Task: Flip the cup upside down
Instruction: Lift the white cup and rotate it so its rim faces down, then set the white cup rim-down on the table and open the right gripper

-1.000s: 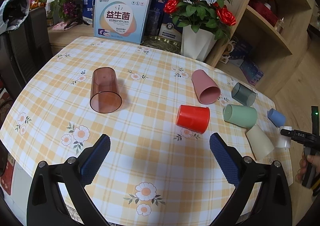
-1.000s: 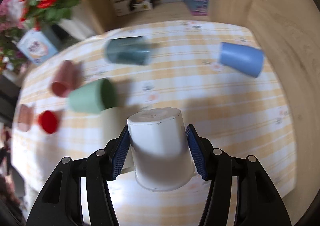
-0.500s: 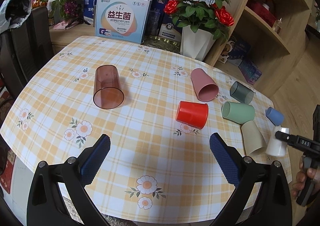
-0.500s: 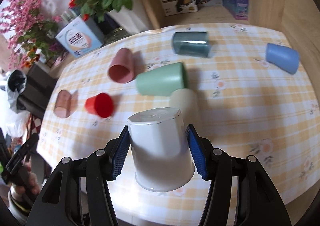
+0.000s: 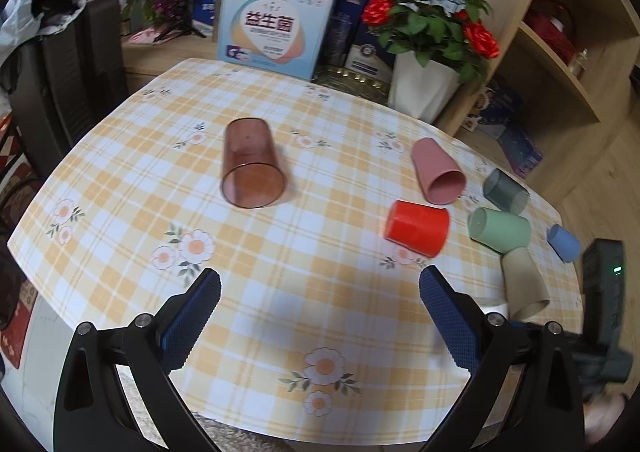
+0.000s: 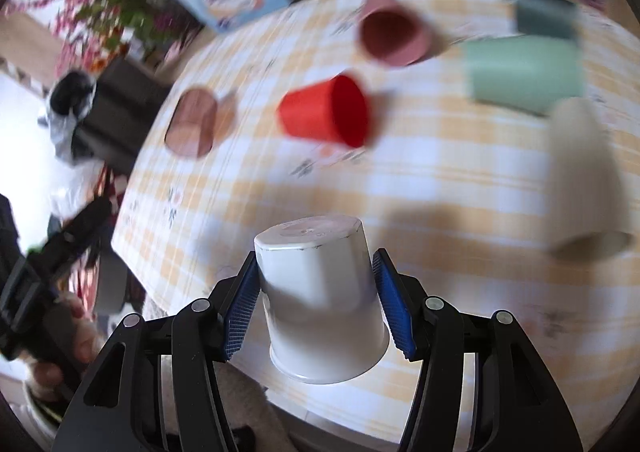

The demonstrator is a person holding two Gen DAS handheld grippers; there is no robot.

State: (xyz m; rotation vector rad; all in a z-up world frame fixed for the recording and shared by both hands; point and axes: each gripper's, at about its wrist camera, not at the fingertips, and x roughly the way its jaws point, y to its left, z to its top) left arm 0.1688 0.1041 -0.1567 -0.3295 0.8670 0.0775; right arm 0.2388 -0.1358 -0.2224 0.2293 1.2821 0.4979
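Note:
My right gripper (image 6: 316, 304) is shut on a white cup (image 6: 320, 292), held base-up with its mouth down, just above the table's near edge. Only a sliver of that cup (image 5: 494, 306) shows in the left wrist view, behind my left gripper's right finger. My left gripper (image 5: 316, 312) is open and empty above the front of the checked tablecloth (image 5: 280, 272). The right-hand gripper body (image 5: 604, 292) shows at the far right of the left wrist view.
Several cups lie on their sides: clear brown (image 5: 252, 166), pink (image 5: 438, 172), red (image 5: 416, 228), green (image 5: 500, 230), dark grey (image 5: 506, 192), blue (image 5: 564, 242), beige (image 5: 522, 284). A rose pot (image 5: 424, 92), boxes (image 5: 276, 32) and a shelf (image 5: 560, 52) stand behind.
My right gripper has swung left along the table's near edge with the white cup, toward the left gripper. The right wrist view is blurred by the motion. The left gripper has barely shifted.

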